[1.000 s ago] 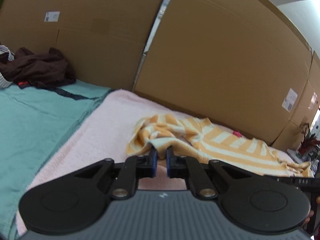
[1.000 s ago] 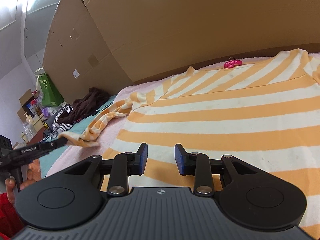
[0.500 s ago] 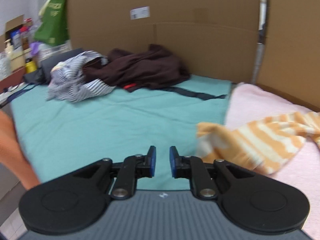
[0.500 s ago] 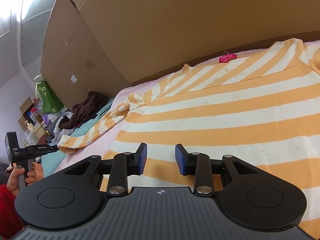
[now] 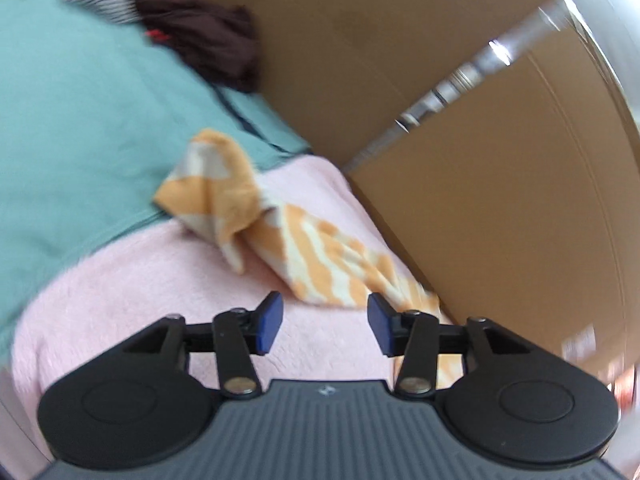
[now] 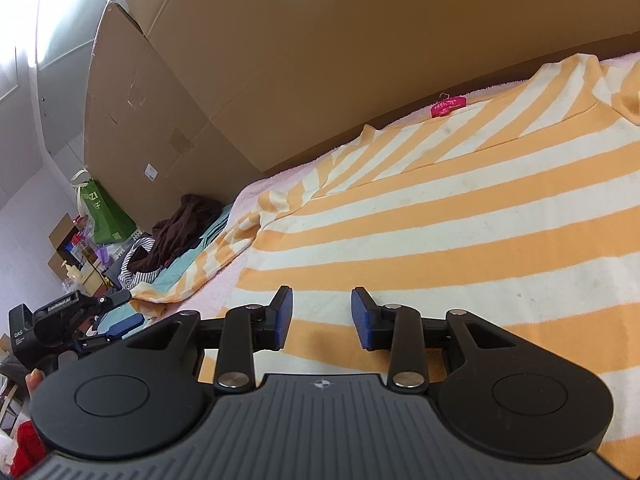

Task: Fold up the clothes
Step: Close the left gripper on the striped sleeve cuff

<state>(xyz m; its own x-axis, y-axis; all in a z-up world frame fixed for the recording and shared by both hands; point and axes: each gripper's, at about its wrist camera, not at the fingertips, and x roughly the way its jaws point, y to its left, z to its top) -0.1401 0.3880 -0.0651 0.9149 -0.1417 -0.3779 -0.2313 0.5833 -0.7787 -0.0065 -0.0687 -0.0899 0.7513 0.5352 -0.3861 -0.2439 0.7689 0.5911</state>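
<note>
Both grippers gape with nothing between the blue pads: left gripper (image 5: 325,322) wide open above the pink blanket (image 5: 140,300), just short of the crumpled sleeve (image 5: 256,224); right gripper (image 6: 321,317) moderately open over the flat orange-striped shirt (image 6: 460,232). Sleeve end spills onto the teal sheet (image 5: 80,120), dark clothes pile (image 5: 204,32) beyond, cardboard wall (image 5: 500,160) close behind. Pink neck tag (image 6: 448,105) and green bag (image 6: 105,216) carry writing, unreadable.
</note>
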